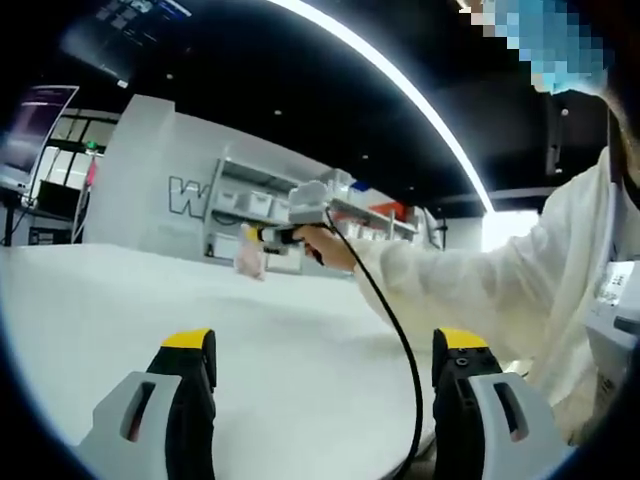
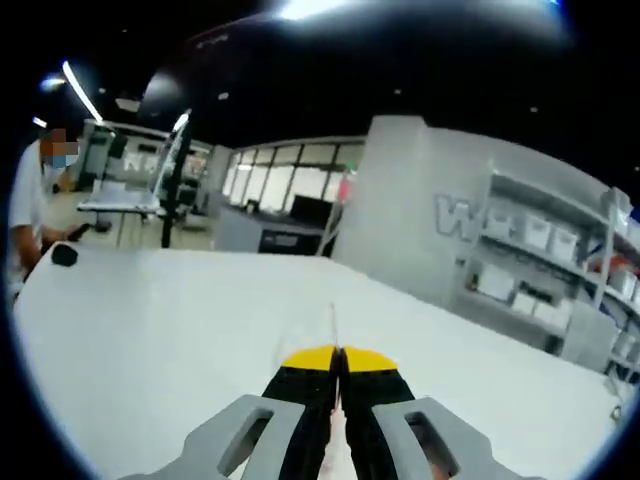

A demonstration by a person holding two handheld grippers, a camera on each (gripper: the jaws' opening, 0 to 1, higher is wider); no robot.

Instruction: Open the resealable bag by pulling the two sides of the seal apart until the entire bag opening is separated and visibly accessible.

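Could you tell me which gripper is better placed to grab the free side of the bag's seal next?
The left gripper, probably. Its jaws stand wide open above the white table, holding nothing, while the right gripper is shut on the bag, held up clear of the table.

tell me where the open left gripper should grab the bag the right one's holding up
Probably the free top edge of the bag, opposite the lip the right gripper pinches. It hangs below those shut jaws, so the left gripper would likely come in from its own side, jaws astride the seal.

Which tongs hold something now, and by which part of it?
The right tongs are shut on the resealable bag, at its upper edge; the bag hangs below them. The left tongs are open and hold nothing.
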